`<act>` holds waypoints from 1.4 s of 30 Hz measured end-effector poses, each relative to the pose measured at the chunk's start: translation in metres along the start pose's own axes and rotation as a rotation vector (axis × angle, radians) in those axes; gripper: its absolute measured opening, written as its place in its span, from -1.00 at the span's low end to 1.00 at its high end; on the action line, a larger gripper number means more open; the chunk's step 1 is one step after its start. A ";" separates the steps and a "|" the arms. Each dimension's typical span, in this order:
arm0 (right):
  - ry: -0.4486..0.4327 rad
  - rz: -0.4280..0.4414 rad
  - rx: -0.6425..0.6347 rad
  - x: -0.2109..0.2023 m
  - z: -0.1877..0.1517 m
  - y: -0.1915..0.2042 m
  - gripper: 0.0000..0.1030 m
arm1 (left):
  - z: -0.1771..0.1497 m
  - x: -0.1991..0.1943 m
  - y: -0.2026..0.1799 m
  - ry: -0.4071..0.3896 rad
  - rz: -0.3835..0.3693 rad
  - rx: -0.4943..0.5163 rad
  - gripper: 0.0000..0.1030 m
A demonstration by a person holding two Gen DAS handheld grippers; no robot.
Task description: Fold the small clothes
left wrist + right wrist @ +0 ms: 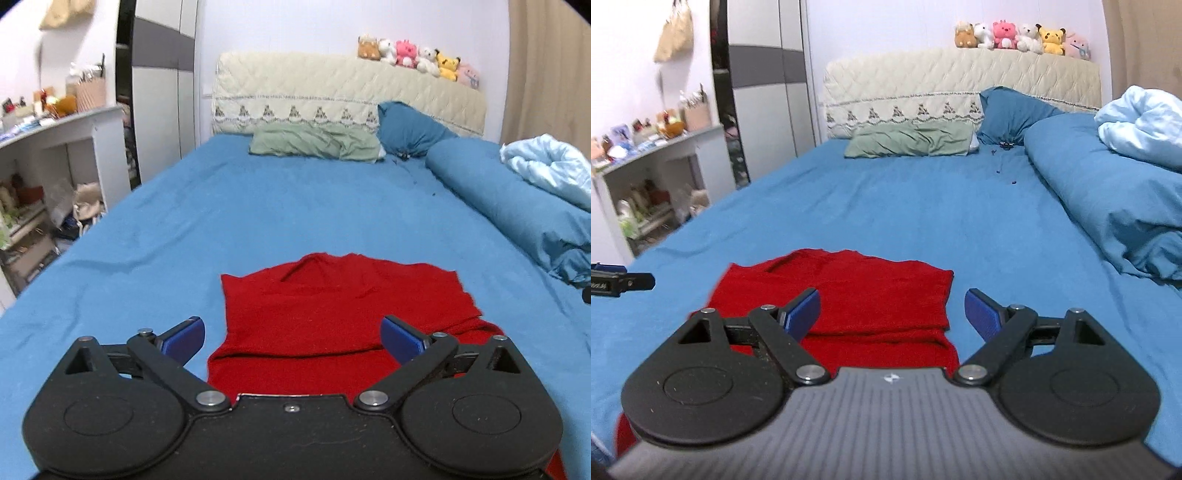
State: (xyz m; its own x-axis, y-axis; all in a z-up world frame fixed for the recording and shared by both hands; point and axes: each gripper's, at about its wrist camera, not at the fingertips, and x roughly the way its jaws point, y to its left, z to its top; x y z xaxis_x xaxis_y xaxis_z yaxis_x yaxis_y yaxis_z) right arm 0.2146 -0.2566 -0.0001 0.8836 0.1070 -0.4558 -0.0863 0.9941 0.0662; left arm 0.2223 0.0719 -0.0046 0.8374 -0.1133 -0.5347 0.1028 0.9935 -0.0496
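Note:
A small red garment [332,317] lies flat on the blue bed sheet [295,206], with one layer folded over another near the front. My left gripper [293,339] hovers above its near part, jaws wide open and nothing between the blue pads. In the right wrist view the same red garment [857,299] sits left of centre. My right gripper [892,314] hangs open above its right edge, holding nothing. The tip of the left gripper [620,282] shows at the left border of that view.
A rolled blue duvet [517,214] with a pale blue blanket [554,166] lines the bed's right side. Green pillow [314,144] and blue pillow [406,129] lie at the quilted headboard [351,92], topped with plush toys [417,55]. A cluttered white shelf [55,147] stands left of the bed.

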 end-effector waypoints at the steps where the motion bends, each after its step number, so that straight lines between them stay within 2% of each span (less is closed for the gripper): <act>1: 0.003 -0.002 0.000 -0.013 -0.001 0.000 0.97 | -0.001 -0.013 -0.002 -0.004 0.000 0.001 1.00; 6: 0.035 -0.008 0.006 -0.080 -0.024 -0.001 0.97 | -0.019 -0.058 -0.007 0.002 0.006 -0.006 1.00; 11: 0.119 0.001 0.016 -0.108 -0.069 -0.003 0.97 | -0.066 -0.077 0.006 0.059 0.011 -0.055 1.00; 15: 0.206 -0.014 0.021 -0.109 -0.112 0.003 0.94 | -0.113 -0.078 0.023 0.136 0.022 -0.113 0.99; 18: 0.267 -0.026 0.048 -0.104 -0.143 0.006 0.91 | -0.145 -0.072 0.034 0.182 0.043 -0.136 0.90; 21: 0.317 -0.063 0.059 -0.098 -0.169 0.011 0.89 | -0.173 -0.065 0.042 0.229 0.058 -0.150 0.68; 23: 0.341 -0.097 0.069 -0.095 -0.186 0.012 0.86 | -0.188 -0.058 0.045 0.256 0.051 -0.161 0.45; 26: 0.351 -0.118 0.102 -0.093 -0.202 0.009 0.76 | -0.205 -0.048 0.046 0.290 0.061 -0.152 0.21; 35: 0.383 -0.160 0.127 -0.083 -0.231 0.010 0.52 | -0.222 -0.039 0.038 0.295 0.083 -0.119 0.21; 36: 0.381 -0.160 0.131 -0.082 -0.231 0.009 0.43 | -0.224 -0.039 0.038 0.295 0.084 -0.118 0.20; 38: 0.380 -0.141 0.137 -0.081 -0.230 0.007 0.08 | -0.223 -0.039 0.038 0.301 0.077 -0.118 -0.01; 39: 0.381 -0.126 0.140 -0.080 -0.229 0.006 -0.16 | -0.221 -0.038 0.039 0.305 0.072 -0.120 -0.08; 40: 0.382 -0.112 0.144 -0.080 -0.229 0.006 -0.33 | -0.220 -0.040 0.040 0.308 0.065 -0.121 -0.30; 41: 0.379 -0.105 0.147 -0.080 -0.228 0.005 -0.41 | -0.219 -0.042 0.039 0.311 0.060 -0.121 -0.58; 42: 0.375 -0.103 0.150 -0.080 -0.226 0.005 -0.54 | -0.216 -0.042 0.038 0.314 0.059 -0.121 -0.72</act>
State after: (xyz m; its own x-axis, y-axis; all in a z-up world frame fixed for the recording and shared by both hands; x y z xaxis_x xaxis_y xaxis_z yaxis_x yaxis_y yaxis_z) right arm 0.0392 -0.2561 -0.1642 0.6526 0.0339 -0.7570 0.0864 0.9892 0.1187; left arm 0.0745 0.1173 -0.1664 0.6316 -0.0646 -0.7726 -0.0212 0.9947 -0.1005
